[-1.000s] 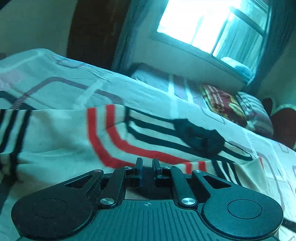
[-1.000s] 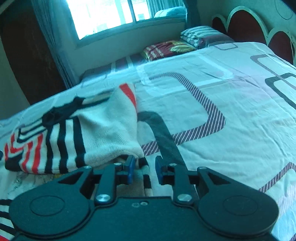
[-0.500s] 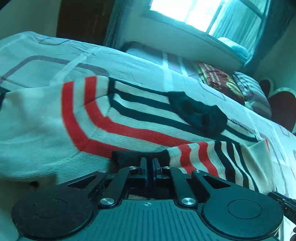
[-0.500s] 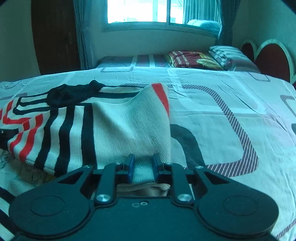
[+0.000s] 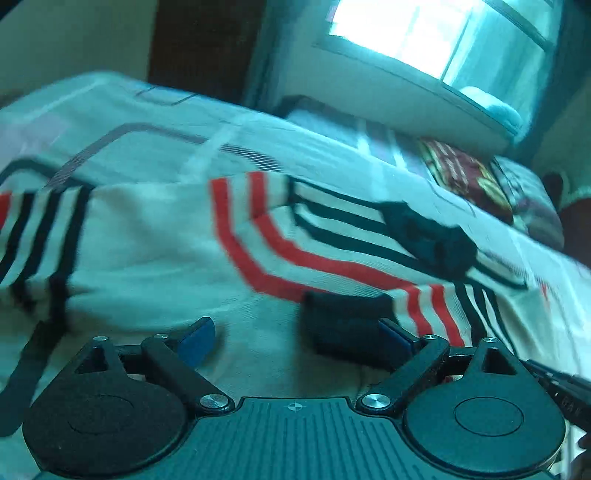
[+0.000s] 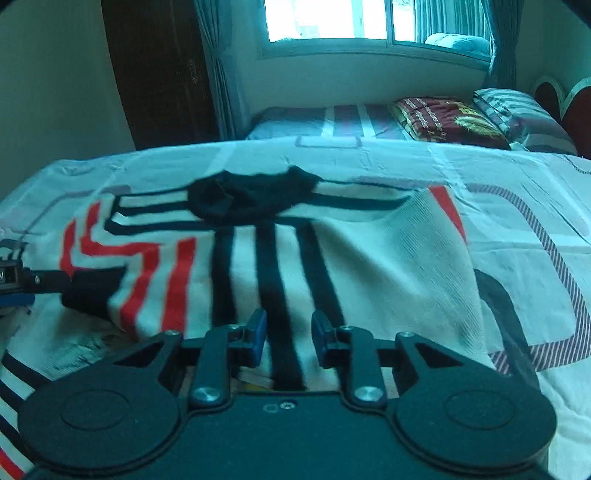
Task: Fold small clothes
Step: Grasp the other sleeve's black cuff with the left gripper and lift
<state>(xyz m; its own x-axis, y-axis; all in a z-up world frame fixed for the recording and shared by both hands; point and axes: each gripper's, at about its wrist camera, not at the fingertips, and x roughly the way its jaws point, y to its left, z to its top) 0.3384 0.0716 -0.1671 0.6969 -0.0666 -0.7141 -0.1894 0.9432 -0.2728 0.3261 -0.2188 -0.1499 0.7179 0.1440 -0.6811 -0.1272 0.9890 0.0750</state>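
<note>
A small white knit sweater (image 5: 147,258) with red and black stripes and a black collar (image 5: 432,236) lies folded on the bed. My left gripper (image 5: 295,336) is open wide just above it, with the black cuff (image 5: 343,317) lying by its right finger. In the right wrist view the sweater (image 6: 388,266) lies with both sleeves folded in over its body. My right gripper (image 6: 288,336) is open over the folded sleeve's black stripes, holding nothing. The left gripper (image 6: 14,280) shows at the left edge by the cuff (image 6: 92,291).
The bed sheet (image 6: 517,206) is white with grey and dark rounded-rectangle patterns. Pillows (image 6: 517,118) and a red blanket (image 6: 443,118) lie at the far end below the window (image 6: 332,22). A dark wooden door (image 6: 159,66) stands at the far left.
Both grippers held sleeve ends half a second ago and have now opened, letting the sleeves lie on the sweater. The left gripper opened wide and the right one pulled back slightly.
</note>
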